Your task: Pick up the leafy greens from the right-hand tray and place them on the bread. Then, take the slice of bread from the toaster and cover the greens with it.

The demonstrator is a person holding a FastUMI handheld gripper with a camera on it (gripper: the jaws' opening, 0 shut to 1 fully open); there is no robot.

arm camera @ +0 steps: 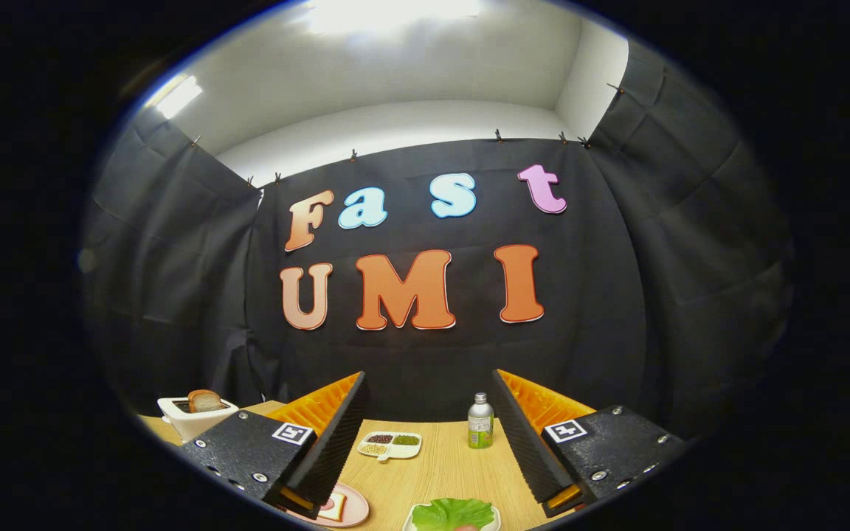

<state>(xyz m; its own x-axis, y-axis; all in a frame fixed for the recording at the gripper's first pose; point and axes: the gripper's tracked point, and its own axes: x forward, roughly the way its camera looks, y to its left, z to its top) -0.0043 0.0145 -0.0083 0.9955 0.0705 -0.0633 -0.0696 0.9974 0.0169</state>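
The leafy greens (453, 513) lie on a small white tray (493, 522) on the wooden table, between my fingers and a little nearer the right one. A slice of bread (332, 507) rests on a pink plate (353, 510), partly hidden behind my left finger. Further back on the left stands a white toaster (190, 418) with a browned bread slice (205, 400) sticking up out of its slot. My gripper (431, 435) is open above the table, fingers spread wide with nothing between them.
A white divided dish (389, 445) with beans and grains sits at the middle of the table beyond the fingers. A small bottle (480, 422) with a green label stands to its right. Black cloth walls close in the table at the back and sides.
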